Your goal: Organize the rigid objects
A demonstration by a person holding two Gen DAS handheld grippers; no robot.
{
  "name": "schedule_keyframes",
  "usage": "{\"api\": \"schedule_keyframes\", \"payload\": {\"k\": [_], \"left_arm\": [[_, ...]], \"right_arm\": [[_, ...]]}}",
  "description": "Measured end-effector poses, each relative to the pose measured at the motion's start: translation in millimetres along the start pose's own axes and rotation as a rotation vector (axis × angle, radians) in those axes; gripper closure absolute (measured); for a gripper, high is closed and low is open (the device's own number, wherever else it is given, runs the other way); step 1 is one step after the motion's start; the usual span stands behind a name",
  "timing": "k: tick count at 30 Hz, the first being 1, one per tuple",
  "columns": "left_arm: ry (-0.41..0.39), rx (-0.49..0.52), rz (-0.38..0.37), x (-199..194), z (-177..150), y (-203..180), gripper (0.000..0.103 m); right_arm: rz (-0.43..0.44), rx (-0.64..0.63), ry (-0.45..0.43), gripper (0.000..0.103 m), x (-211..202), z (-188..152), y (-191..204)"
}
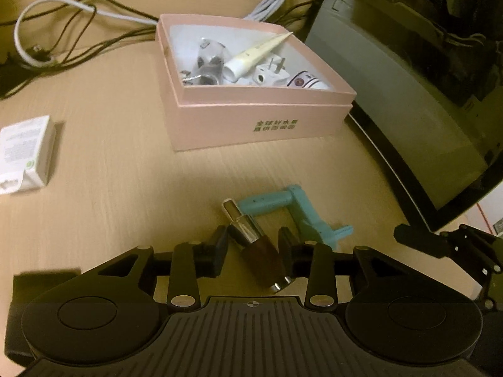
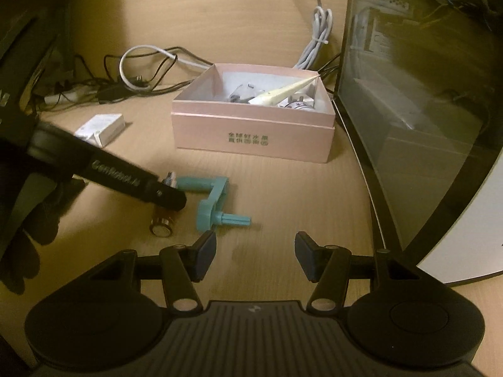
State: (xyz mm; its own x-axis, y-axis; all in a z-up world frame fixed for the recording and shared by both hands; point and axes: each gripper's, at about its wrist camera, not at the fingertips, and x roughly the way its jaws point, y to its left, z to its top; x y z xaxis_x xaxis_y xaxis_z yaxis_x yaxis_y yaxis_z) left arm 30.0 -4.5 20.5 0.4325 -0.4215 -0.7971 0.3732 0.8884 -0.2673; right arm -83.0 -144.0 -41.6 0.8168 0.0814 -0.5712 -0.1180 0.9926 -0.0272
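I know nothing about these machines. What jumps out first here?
Probably the open pink box mid-desk, holding small white and silvery items. Nearer, the left claw straddles a brown and silver lipstick lying on the desk beside a teal crank handle. The right claw is open with nothing between its fingers.

A box (image 2: 253, 138) sits mid-desk (image 2: 283, 204); before it a crank (image 2: 213, 202) lies beside a bottle (image 2: 162, 224); a carton (image 2: 100, 128) lies left.

- pink box (image 2: 253, 136): two lines of green Chinese print on near wall, characters too blurred to read
- left gripper (image 2: 169, 196) arm, right wrist view: white brand "GenRobot.AI"
- small white carton (image 1: 23, 154), left: fine print, unreadable
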Motion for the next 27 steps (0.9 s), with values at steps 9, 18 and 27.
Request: {"api": "schedule_keyframes", "payload": {"k": [9,18,27], "left_arm": [[-0.009,0.049,0.028,-1.8,-0.5,6.1,0.079],[0.021,0.060,0.023,-32.8,-29.6,25.3,0.079],[0.011,0.047,0.020,-35.2,-34.3,25.4,0.078]], "right_arm": [[-0.018,0.060,-0.013,0.041,10.3,8.0,2.2],[0.025,0.098,-0.029,0.039,35.5,23.3,13.2],[0.082,0.083,-0.017,0.050,60.4,39.8,27.7]]}}
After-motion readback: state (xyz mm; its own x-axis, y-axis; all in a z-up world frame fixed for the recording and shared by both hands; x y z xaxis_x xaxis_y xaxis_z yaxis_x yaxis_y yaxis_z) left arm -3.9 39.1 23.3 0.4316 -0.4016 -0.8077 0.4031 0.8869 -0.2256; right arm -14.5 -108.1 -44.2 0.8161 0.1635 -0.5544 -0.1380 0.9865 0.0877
